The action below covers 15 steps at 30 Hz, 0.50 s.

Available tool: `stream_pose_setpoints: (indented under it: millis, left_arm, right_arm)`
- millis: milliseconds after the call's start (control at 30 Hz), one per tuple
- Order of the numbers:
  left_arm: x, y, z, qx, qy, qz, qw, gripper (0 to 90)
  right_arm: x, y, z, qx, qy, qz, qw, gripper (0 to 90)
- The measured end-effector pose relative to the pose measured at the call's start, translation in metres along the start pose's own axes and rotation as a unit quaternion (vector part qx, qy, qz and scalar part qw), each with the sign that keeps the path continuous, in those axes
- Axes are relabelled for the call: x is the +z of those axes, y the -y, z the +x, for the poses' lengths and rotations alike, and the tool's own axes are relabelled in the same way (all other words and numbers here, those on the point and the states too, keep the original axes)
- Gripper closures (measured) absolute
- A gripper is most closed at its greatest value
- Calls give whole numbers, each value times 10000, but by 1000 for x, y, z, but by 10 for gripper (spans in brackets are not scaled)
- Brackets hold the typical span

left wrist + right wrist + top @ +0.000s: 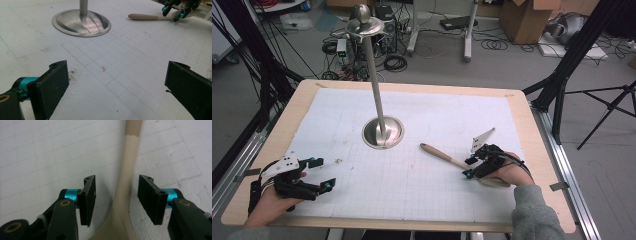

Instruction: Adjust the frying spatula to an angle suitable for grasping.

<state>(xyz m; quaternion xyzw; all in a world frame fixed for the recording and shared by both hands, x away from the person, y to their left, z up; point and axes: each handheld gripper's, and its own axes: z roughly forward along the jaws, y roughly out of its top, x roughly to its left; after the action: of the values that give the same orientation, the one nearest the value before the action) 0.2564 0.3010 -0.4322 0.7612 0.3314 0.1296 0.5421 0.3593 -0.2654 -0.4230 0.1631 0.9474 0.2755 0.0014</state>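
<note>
So the right gripper (469,167) is down at about 4 o'clock on the surface (272,150), sitting right over a spatula (447,157) that lies flat on the white grid mat (412,190). In the right gripper view the jaws are roughly half open and straddle the spatula's (127,170) neck, one pad on each side. There's a visible gap on both sides, so nothing is actually gripped yet. The wooden handle points toward 10 o'clock, at the metal stand (383,131) near the middle of the mat, and the wide end is tucked under the hand.

The left gripper (323,174) sits at around 8 o'clock, well apart from the spatula, with its jaws spread wide and nothing between them, just bare mat in the left gripper view. From there the stand's base (81,22) is at 11 o'clock and the spatula (145,17) at 1 o'clock.
</note>
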Motion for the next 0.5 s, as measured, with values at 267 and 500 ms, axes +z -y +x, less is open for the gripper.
stream_pose_setpoints:
  millis: [267, 500]
  left_arm:
    - [-1, 0, 0, 2, -9, -5, 10000, 59]
    - [-3, 1, -1, 29, -39, 8, 10000, 59]
  right_arm:
    - [0, 0, 0, 19, 116, 11, 9999, 576]
    - [0, 0, -1, 69, 256, 15, 9996, 653]
